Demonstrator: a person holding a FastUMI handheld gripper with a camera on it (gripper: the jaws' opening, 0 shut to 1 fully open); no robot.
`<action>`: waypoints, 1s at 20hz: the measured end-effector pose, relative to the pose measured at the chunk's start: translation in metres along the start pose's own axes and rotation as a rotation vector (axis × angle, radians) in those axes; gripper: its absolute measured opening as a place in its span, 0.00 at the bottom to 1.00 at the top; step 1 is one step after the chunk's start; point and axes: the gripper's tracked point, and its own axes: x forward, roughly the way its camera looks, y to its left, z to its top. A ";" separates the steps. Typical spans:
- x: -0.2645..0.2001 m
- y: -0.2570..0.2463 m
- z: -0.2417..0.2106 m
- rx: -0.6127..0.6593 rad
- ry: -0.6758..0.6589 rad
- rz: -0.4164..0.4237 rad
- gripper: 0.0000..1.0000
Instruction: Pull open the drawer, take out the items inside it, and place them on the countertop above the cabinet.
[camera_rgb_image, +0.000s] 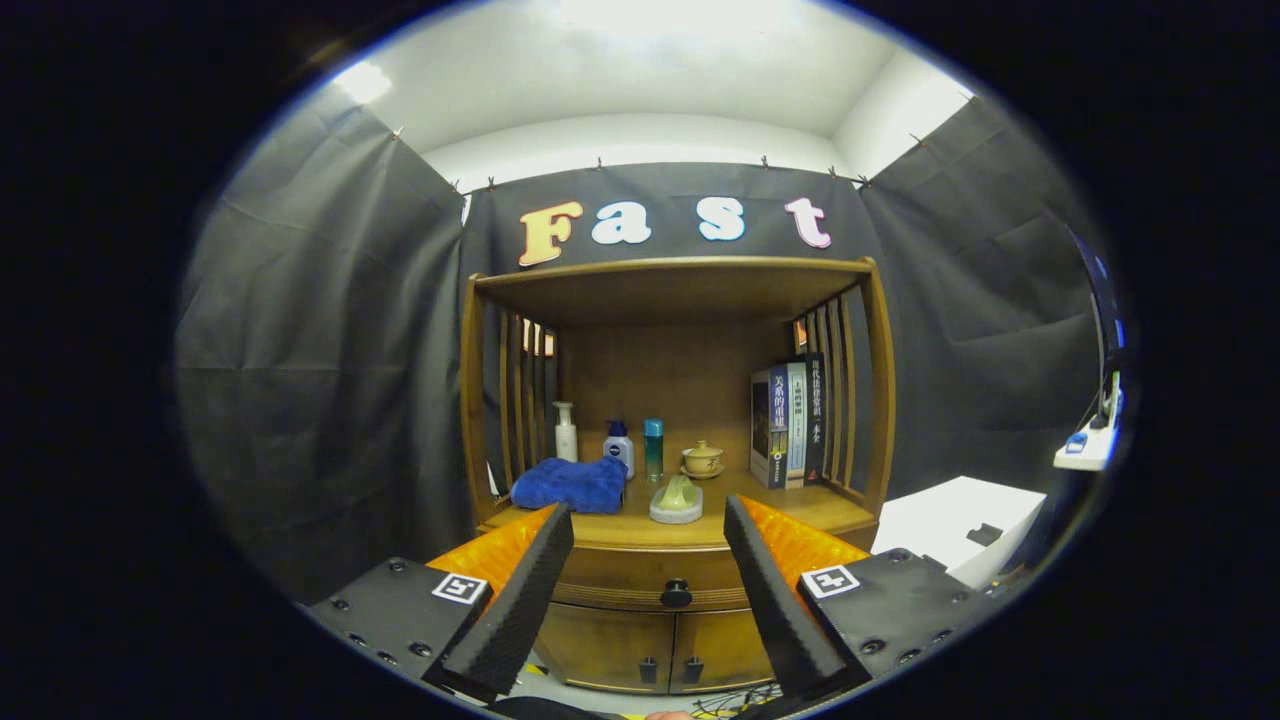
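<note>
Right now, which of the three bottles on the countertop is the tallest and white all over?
The pump bottle, farthest left behind the blue towel. The middle bottle has a blue cap; the teal bottle is coloured. The tool is open, short of the drawer knob.

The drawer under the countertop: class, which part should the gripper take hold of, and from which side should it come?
Grip the dark round knob at the middle of the drawer front. It juts out toward the camera, so come straight at it from the front and close the jaws on its two sides. The gripper is open, its jaws spread wide, with the knob beyond them, roughly centred in the gap.
</note>
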 end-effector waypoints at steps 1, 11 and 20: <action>-0.009 -0.003 0.005 -0.013 0.004 -0.010 0.98; -0.064 0.008 0.036 0.006 -0.002 0.026 0.98; -0.074 0.017 0.049 -0.013 -0.029 0.021 0.98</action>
